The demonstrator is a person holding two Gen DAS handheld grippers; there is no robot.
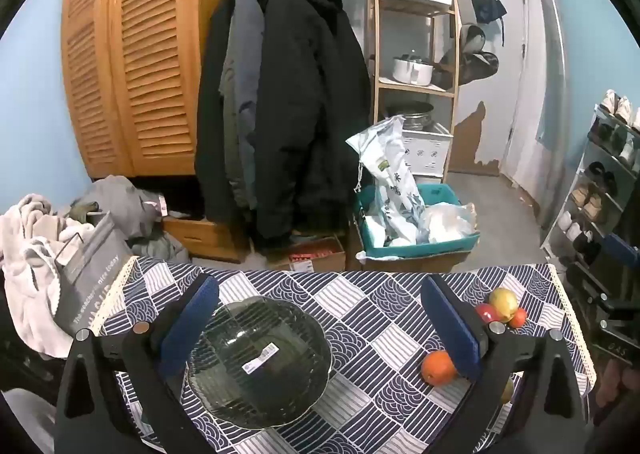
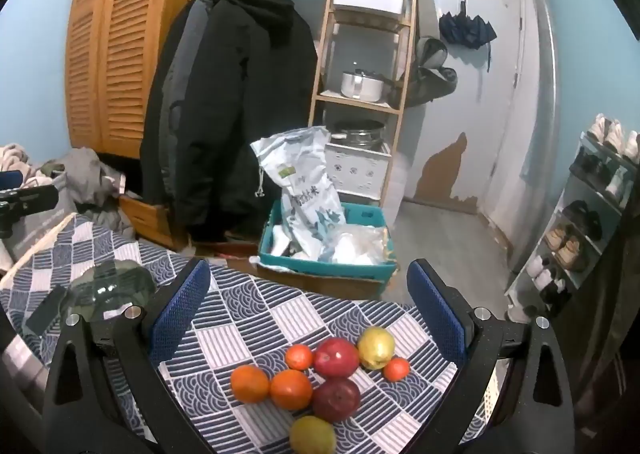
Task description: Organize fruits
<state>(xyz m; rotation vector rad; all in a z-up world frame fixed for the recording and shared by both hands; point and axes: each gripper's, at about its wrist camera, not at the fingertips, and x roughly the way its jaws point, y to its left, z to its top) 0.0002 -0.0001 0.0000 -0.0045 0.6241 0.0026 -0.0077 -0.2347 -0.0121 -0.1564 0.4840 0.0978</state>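
Left tool (image 1: pixel 320 334) spread over ribbed glass bowl (image 1: pixel 258 362) at lower centre, right tool (image 2: pixel 308 318) spread above round glossy fruits (image 2: pixel 320 378), checked cloth-covered tabletop (image 2: pixel 240 318)

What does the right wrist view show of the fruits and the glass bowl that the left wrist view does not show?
Only the right wrist view shows the whole fruit cluster: two dark red apples, a yellow-green fruit at the bottom edge, and the open right gripper above them.

Only the left wrist view shows the clear glass bowl whole, upside down, between the open left gripper fingers.

Both show the blue and white patterned tablecloth, a round orange, and the teal plastic crate.
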